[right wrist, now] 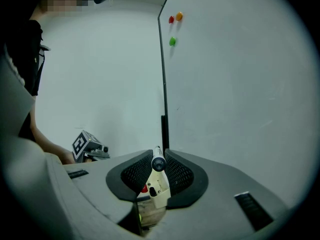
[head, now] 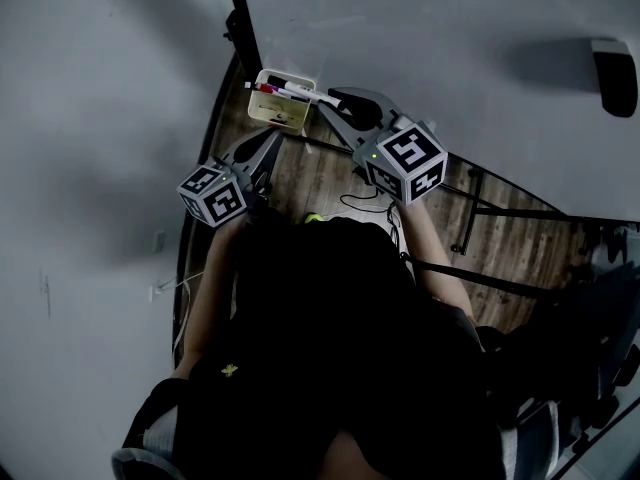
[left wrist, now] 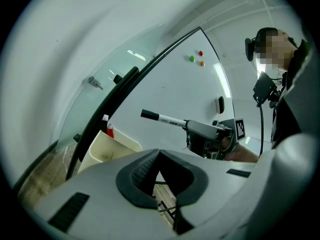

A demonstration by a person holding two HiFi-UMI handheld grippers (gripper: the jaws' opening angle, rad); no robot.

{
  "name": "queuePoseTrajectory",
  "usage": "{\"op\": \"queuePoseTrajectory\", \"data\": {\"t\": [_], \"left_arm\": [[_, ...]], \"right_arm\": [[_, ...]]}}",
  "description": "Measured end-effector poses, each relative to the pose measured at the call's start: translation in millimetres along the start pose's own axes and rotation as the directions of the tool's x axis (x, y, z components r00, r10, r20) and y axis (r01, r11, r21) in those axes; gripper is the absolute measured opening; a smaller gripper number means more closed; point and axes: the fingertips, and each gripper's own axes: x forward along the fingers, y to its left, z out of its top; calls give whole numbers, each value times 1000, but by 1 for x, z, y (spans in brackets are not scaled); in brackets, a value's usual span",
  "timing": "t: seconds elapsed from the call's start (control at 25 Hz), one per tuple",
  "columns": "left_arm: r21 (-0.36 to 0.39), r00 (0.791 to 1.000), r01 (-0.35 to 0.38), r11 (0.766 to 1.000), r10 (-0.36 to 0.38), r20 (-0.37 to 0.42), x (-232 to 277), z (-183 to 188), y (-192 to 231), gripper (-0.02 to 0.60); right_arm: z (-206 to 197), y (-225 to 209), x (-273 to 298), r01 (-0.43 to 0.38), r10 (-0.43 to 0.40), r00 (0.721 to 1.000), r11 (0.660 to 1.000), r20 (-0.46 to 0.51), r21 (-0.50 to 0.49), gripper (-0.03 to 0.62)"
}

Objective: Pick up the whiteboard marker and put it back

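A white whiteboard marker [head: 298, 92] with a black cap is clamped between the pads of my right gripper [head: 335, 103]. Its cap end points at the cream holder box [head: 280, 111] on the board's lower left corner, just above the rim. From the left gripper view the marker [left wrist: 165, 118] sticks out level from the right gripper [left wrist: 192, 126], above the holder [left wrist: 112, 146]. Along the right gripper's jaws, the marker's cap [right wrist: 158, 163] faces me, with the holder [right wrist: 157, 190] below it. My left gripper [head: 270, 144] hangs below the holder, its jaw tips together [left wrist: 159, 154] on nothing.
The holder has other markers in it, one of them red [left wrist: 109, 132]. The whiteboard [head: 450, 48] carries an eraser [head: 612, 73] and small coloured magnets [right wrist: 172, 29]. Its black frame [head: 240, 28] runs beside the holder. Cables [head: 365, 203] lie on the wooden floor below.
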Motion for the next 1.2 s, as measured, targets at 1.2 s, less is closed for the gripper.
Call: {"op": "queuePoseTrajectory", "data": {"t": [1.2], "left_arm": [[-49, 999, -32, 998, 33, 36, -49, 0, 1, 3]], "right_arm": [[-35, 20, 33, -53, 56, 993, 998, -103, 28, 87]]}}
